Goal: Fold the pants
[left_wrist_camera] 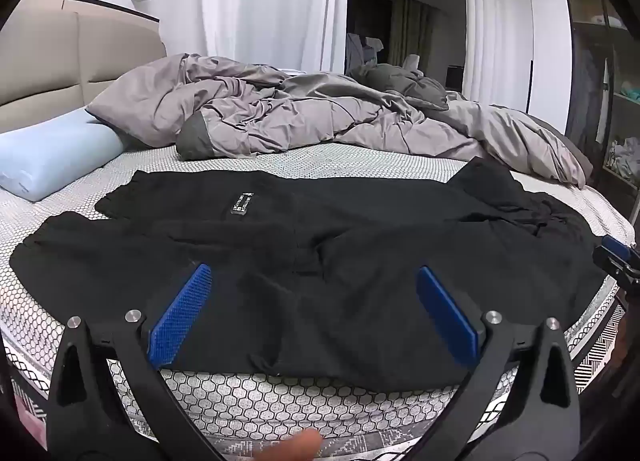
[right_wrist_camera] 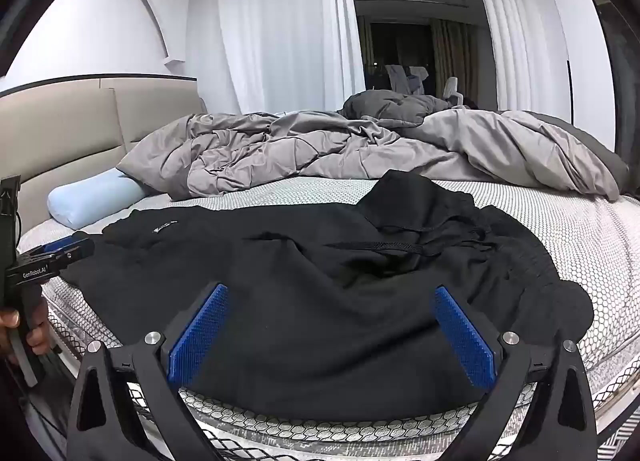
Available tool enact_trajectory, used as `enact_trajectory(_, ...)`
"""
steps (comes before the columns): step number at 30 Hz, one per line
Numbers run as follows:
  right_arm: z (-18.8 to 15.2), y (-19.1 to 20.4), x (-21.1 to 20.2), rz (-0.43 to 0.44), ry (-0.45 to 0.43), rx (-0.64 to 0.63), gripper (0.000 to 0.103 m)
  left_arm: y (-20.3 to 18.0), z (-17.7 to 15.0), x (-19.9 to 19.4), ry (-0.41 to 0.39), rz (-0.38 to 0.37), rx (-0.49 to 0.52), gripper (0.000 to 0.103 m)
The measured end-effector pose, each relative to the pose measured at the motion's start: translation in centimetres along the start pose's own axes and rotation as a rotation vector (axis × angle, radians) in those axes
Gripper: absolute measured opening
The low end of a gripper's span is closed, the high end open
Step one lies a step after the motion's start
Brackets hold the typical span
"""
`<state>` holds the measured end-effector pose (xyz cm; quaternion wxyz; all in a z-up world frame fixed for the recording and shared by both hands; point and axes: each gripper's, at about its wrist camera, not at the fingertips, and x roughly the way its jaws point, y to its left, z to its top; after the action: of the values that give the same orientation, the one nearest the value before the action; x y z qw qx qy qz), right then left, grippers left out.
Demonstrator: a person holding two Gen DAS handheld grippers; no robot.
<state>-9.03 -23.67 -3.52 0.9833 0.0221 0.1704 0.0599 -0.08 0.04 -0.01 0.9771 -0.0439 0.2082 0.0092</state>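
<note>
Black pants (left_wrist_camera: pixel 304 261) lie spread across the near part of the mattress (left_wrist_camera: pixel 304 401), legs to the left, rumpled waistband with drawstring to the right (right_wrist_camera: pixel 424 237). A small label (left_wrist_camera: pixel 242 203) shows on the far leg. My left gripper (left_wrist_camera: pixel 314 273) is open and empty, hovering over the pants' near edge. My right gripper (right_wrist_camera: pixel 332 293) is open and empty over the pants near the waist. The left gripper also shows at the left edge of the right wrist view (right_wrist_camera: pixel 52 257); the right gripper shows at the right edge of the left wrist view (left_wrist_camera: pixel 616 257).
A crumpled grey duvet (left_wrist_camera: pixel 320 117) covers the far half of the bed. A light blue pillow (left_wrist_camera: pixel 52 157) lies at the far left by the beige headboard (left_wrist_camera: pixel 60 61). White curtains (right_wrist_camera: pixel 280 29) hang behind. Shelves (left_wrist_camera: pixel 620 121) stand at the right.
</note>
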Motion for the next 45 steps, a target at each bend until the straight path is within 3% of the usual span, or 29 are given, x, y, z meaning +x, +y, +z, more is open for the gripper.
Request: enact_trajectory(45, -0.19, 0.24, 0.29, -0.012, 0.010, -0.028, 0.103, 0.40, 0.08, 0.55, 0.025, 0.020, -0.018, 0.102)
